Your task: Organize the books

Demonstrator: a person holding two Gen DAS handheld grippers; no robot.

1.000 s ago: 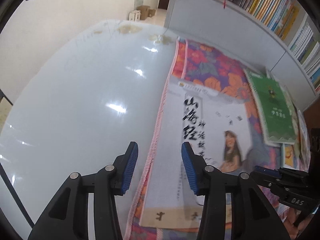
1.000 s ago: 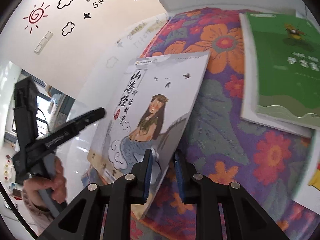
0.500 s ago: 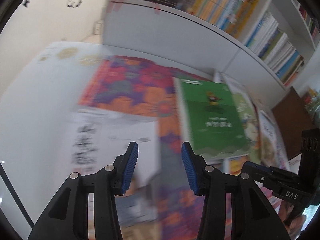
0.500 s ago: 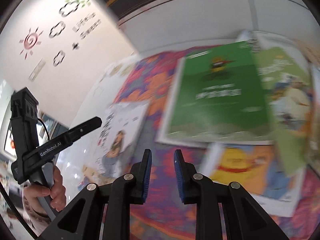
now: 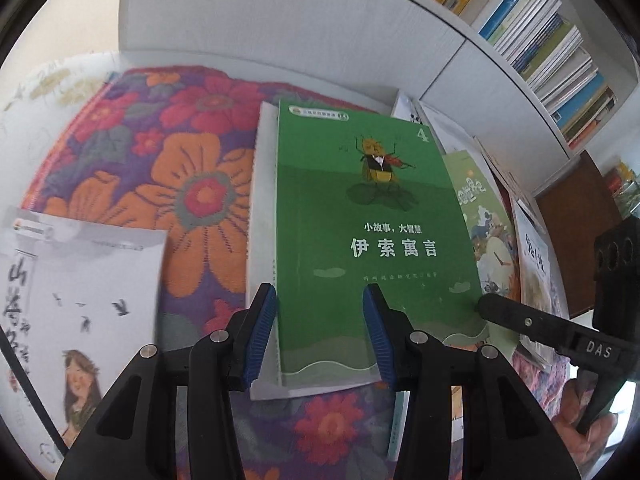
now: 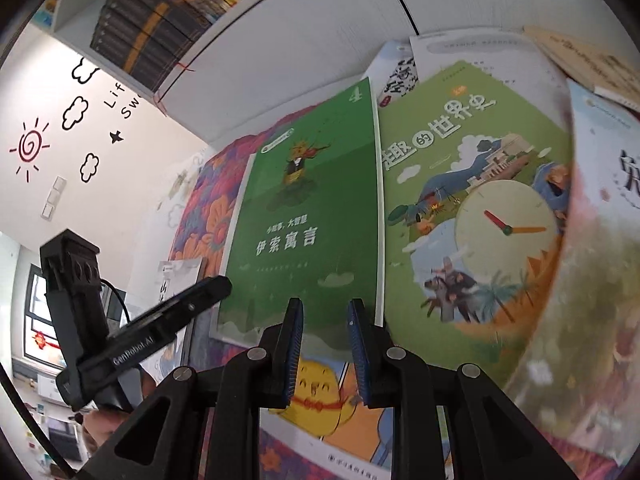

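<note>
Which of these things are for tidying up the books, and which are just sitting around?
For the job:
- green book
- white book with the long-haired figure
- light green clock book
- yellow chick book
- left gripper, right gripper, both empty

Just there:
- flowered cloth
- shelved books
- wall stickers

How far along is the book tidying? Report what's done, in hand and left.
Done: one white book with a long-haired figure lies apart on the flowered cloth. In hand: nothing; the left gripper and right gripper both hover empty over the green book. Left: the green book, the clock-cover book and the overlapping ones beside and under them.
</note>
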